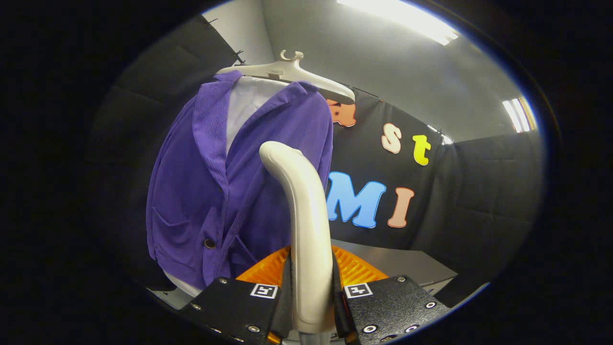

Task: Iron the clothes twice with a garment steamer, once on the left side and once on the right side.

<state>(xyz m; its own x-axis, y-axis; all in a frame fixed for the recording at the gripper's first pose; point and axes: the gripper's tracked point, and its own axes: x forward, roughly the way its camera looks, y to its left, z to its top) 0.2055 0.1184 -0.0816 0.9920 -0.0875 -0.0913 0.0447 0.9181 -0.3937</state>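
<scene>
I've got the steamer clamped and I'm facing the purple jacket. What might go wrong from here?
1. The steamer stands tall between the fingers of the gripper, gripped low, so it may tilt.
2. The purple jacket hangs loosely on the hanger and may swing away.

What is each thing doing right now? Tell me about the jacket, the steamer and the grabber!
Purple corduroy jacket: hanging on the hanger, front open, white underneath.
Cream plastic hanger: up high, holding the jacket.
Cream curved garment steamer: upright, clamped between the fingers, head toward the jacket.
Black two-finger gripper: shut on the steamer handle.
</scene>
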